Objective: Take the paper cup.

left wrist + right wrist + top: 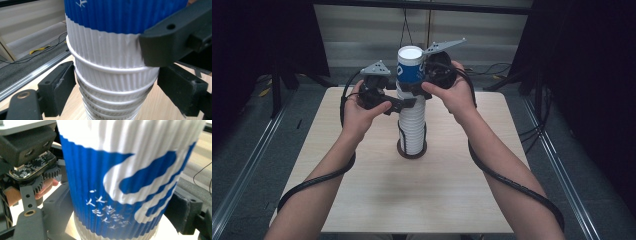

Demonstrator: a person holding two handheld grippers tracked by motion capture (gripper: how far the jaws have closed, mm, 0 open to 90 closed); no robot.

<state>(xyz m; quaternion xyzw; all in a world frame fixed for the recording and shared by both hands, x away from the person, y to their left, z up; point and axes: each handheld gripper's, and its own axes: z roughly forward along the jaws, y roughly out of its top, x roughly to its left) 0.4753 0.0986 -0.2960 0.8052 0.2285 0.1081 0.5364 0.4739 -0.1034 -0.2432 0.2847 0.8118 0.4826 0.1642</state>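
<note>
One cup stack (412, 125), left hand-held gripper (404, 104) gripping it, right hand-held gripper (414, 87) gripping top cup (410, 65)

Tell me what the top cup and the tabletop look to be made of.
Top cup: likely paper, matte, with a ribbed wall printed blue and white and a rolled rim like the stacked cups beneath it. Tabletop: pale wood or wood-look laminate, smooth, with faint grain lines; I cannot tell which.

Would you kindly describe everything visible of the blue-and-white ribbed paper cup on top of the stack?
The blue-and-white ribbed paper cup stands upside down, its white base uppermost, capping a tall stack of white ribbed paper cups on the table. Its corrugated wall carries a blue band with white swirls and small lettering. The right gripper has its jaws around its lower white edge; one pad presses there.
</note>
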